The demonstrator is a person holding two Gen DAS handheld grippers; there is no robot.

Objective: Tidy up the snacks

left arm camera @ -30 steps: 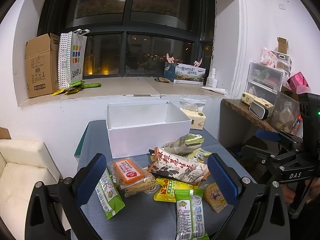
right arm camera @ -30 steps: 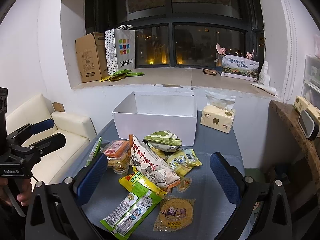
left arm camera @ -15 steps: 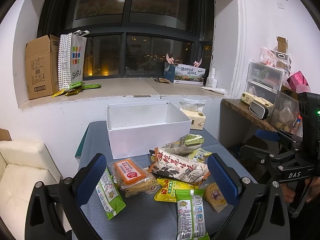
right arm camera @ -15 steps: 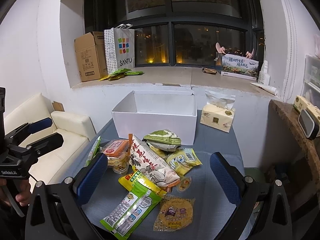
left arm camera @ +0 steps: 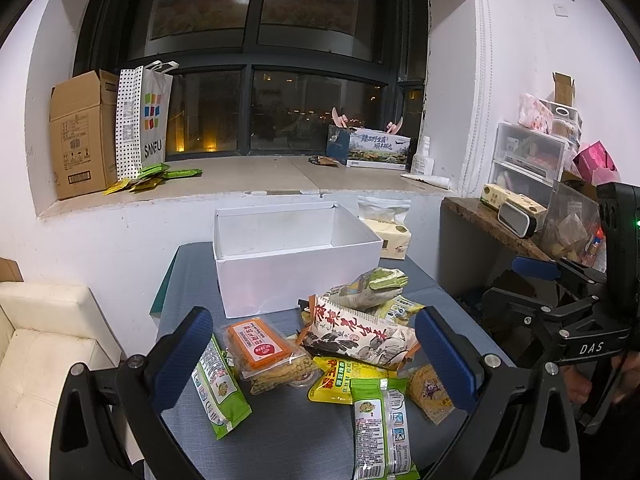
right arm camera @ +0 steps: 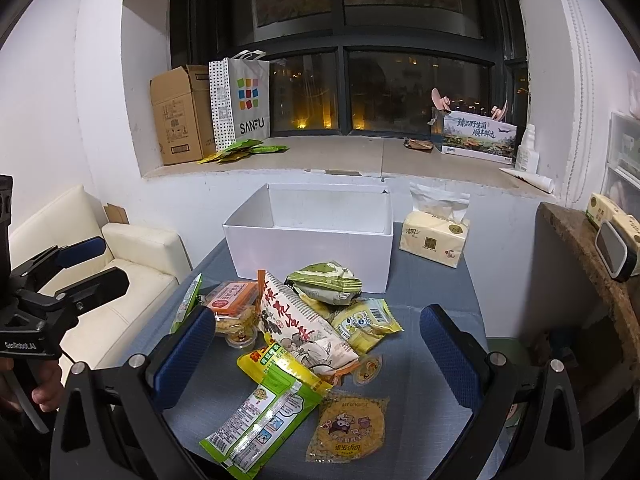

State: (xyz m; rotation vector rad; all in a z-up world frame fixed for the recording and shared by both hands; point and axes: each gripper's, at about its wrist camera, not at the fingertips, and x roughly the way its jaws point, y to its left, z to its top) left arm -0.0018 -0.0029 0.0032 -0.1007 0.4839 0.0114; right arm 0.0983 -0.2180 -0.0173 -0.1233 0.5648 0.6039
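green packet (left arm camera: 382, 432): bottom cut by frame edge | yellow packet (left arm camera: 344, 376): partly hidden under white bag (left arm camera: 360, 334)

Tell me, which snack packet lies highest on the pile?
The green crumpled packet, nearest the white box; it rests atop the others, while the rest lie flatter on the table.

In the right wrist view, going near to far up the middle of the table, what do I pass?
Round yellow snack packet → big white bag with red characters → green crumpled bag → white box.
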